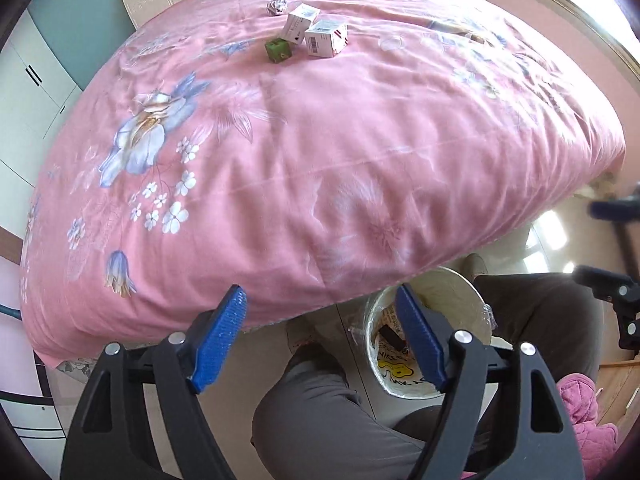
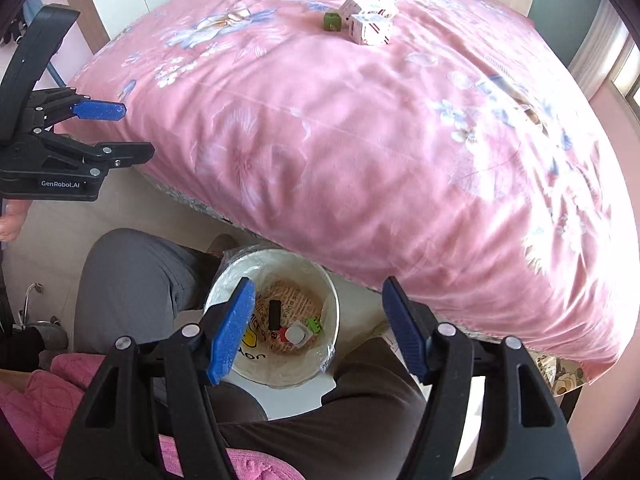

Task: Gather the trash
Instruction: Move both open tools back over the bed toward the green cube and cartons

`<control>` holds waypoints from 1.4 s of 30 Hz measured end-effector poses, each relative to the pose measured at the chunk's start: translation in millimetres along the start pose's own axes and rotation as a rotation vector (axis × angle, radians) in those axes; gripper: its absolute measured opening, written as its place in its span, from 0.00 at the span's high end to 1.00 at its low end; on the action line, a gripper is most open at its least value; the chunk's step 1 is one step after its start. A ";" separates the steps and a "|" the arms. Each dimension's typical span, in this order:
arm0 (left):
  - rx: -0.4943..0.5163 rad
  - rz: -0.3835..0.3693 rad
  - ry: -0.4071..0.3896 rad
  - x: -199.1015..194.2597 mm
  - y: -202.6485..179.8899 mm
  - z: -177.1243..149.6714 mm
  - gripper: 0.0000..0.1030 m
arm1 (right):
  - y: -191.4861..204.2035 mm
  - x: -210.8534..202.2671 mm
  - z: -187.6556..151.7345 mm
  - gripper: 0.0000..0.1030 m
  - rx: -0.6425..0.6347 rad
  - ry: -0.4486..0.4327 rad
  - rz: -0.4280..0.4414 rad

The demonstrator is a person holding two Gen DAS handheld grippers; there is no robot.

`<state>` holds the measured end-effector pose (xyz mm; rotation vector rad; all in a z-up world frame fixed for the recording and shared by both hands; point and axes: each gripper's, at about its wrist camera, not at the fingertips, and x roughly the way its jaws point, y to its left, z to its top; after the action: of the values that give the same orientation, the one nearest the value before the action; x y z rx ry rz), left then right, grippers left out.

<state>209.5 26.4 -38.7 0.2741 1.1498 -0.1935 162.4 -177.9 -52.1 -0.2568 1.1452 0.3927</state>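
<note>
Both grippers, left gripper [image 1: 320,336] and right gripper [image 2: 318,330], gape empty above bin [image 2: 224,280]. White cartons [image 1: 326,38] look light, crushable: you pinch flat opposite faces gently.

Two white cartons [image 1: 316,32] with red and black print lie tilted against each other far out on the pink quilt. A small green box [image 1: 277,50] sits just beside them, and a crumpled wrapper [image 1: 276,6] lies behind. On the floor, a lined white waste bin [image 2: 332,300] already holds a black bar, a white-and-red piece and a green scrap.
</note>
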 end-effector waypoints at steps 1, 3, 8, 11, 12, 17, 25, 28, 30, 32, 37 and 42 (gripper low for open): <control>0.003 0.006 -0.012 -4.0 1.8 5.5 0.23 | -2.1 -5.8 5.7 0.35 -0.005 -0.014 -0.004; 0.009 0.017 -0.033 -11.1 7.8 14.9 0.23 | -5.6 -15.9 16.8 0.35 -0.015 -0.037 -0.007; 0.021 0.028 -0.073 -22.9 18.3 38.2 0.22 | -9.6 -40.0 46.3 0.35 -0.038 -0.091 -0.014; 0.037 0.043 -0.089 -26.7 23.9 52.0 0.22 | -10.9 -49.7 66.6 0.35 -0.052 -0.120 -0.027; 0.040 0.044 -0.092 -27.3 26.3 56.9 0.22 | -11.7 -51.6 72.9 0.35 -0.055 -0.130 -0.032; 0.051 0.051 -0.115 -27.9 39.7 83.2 0.21 | -14.6 -57.5 102.9 0.35 -0.076 -0.165 -0.034; 0.125 0.040 -0.157 -16.5 47.0 122.3 0.20 | -31.5 -57.1 149.6 0.28 -0.084 -0.238 -0.019; 0.143 0.026 -0.157 -4.2 51.7 136.8 0.19 | -39.8 -47.5 165.6 0.28 -0.076 -0.240 0.002; 0.150 0.026 -0.142 7.6 56.6 147.2 0.18 | -44.3 -39.3 175.5 0.27 -0.080 -0.239 0.015; 0.145 0.017 -0.125 20.5 63.8 158.2 0.18 | -48.1 -29.4 185.1 0.27 -0.090 -0.237 0.022; 0.149 -0.013 -0.120 52.4 78.1 182.2 0.18 | -55.5 4.6 210.0 0.26 -0.107 -0.215 0.039; 0.175 -0.042 -0.140 83.9 84.7 198.4 0.18 | -64.7 47.9 231.2 0.26 -0.103 -0.182 0.062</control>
<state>440.1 44.1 -30.4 0.3850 1.0018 -0.3463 399.1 -137.1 -4.9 -0.2705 0.9568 0.5203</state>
